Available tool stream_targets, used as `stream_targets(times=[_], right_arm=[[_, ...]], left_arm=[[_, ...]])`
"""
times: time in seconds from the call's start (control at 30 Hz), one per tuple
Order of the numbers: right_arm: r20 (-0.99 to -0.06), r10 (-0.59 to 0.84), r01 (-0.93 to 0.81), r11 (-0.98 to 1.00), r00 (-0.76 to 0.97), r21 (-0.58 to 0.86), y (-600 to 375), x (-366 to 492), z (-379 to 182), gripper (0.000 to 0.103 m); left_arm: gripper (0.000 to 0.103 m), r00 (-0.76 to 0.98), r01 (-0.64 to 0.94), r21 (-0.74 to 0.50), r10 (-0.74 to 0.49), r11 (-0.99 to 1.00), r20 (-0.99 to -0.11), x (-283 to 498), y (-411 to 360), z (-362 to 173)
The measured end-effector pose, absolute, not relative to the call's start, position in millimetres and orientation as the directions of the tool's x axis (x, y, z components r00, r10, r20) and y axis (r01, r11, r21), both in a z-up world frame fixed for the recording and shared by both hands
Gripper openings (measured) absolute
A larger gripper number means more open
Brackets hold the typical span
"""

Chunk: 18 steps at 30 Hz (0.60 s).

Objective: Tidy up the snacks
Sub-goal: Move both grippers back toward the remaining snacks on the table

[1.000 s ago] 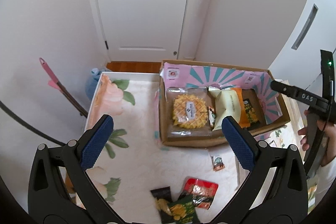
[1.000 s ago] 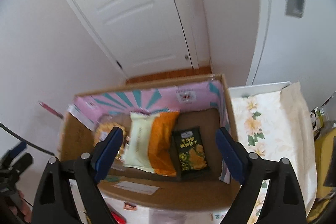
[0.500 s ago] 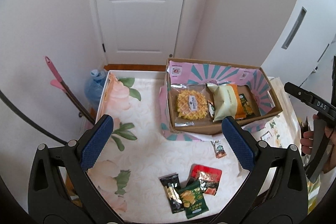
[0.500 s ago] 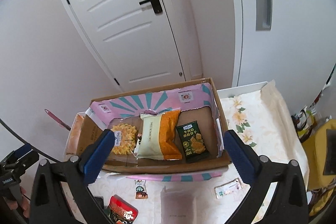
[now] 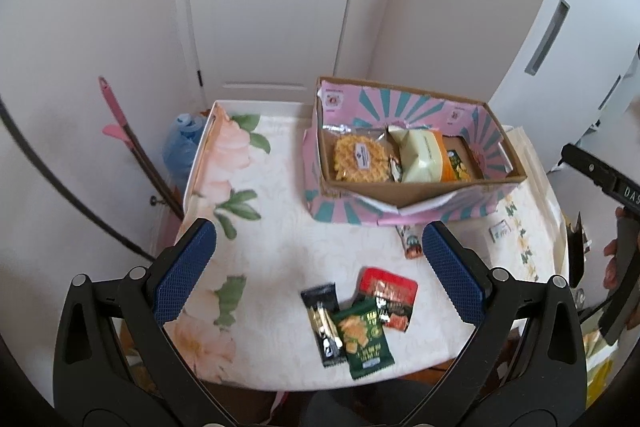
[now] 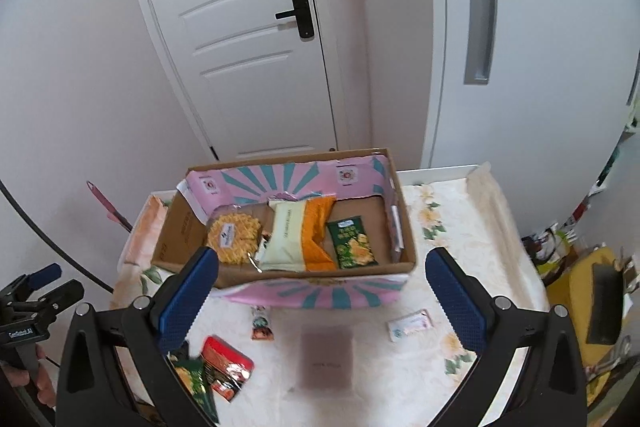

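A cardboard box (image 5: pixel 416 193) (image 6: pixel 304 273) with pink and teal lining stands at the table's far side. It holds a waffle pack (image 5: pixel 358 157) (image 6: pixel 234 233), a cream and orange bag (image 5: pixel 424 161) (image 6: pixel 296 235) and a green cracker pack (image 6: pixel 351 241). Near the front edge lie a black packet (image 5: pixel 324 319), a green packet (image 5: pixel 362 333) (image 6: pixel 194 383) and a red packet (image 5: pixel 390 297) (image 6: pixel 226 361). A small brown sachet (image 5: pixel 411 241) (image 6: pixel 262 323) lies just before the box. My left gripper (image 5: pixel 318 275) is open above the loose packets. My right gripper (image 6: pixel 320 293) is open and empty, hovering above the table in front of the box.
The table (image 5: pixel 260 227) has a floral cloth. A small white label (image 6: pixel 410 323) and a pale flat card (image 6: pixel 326 359) lie on it. A white door (image 6: pixel 248 39) is behind. A pink-handled mop (image 5: pixel 120 123) leans at the left. Clutter (image 6: pixel 592 291) sits at the right.
Both grippers have pulled back and away from the box, so more table shows. The right gripper's jaws have spread wider. The loose packets now appear in the right wrist view.
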State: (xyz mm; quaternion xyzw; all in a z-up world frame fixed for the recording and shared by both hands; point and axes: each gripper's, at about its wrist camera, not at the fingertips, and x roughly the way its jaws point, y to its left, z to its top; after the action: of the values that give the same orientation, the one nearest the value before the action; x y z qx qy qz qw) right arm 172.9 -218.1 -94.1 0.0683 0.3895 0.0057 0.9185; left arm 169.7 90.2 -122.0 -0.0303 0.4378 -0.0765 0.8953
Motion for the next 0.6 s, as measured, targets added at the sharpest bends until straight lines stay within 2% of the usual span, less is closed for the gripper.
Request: stream_targets(times=[0.4, 0.6], right_arm=[[-0.692, 0.07, -0.054, 0.998, 0.718, 0.045, -233.5, 143.0, -104.1, 0.103], [-0.71, 0.126, -0.108, 0.992, 0.692, 0.07, -251.3, 133.0, -132.0, 0.103]], left_arm=[[0.102, 0.587, -0.008, -0.11, -0.085, 0.994, -0.805, 115.8, 58.8, -154.9], [0.102, 0.583, -0.055, -0.082, -0.034, 0.995, -0.812, 93.9, 36.5, -187.9]])
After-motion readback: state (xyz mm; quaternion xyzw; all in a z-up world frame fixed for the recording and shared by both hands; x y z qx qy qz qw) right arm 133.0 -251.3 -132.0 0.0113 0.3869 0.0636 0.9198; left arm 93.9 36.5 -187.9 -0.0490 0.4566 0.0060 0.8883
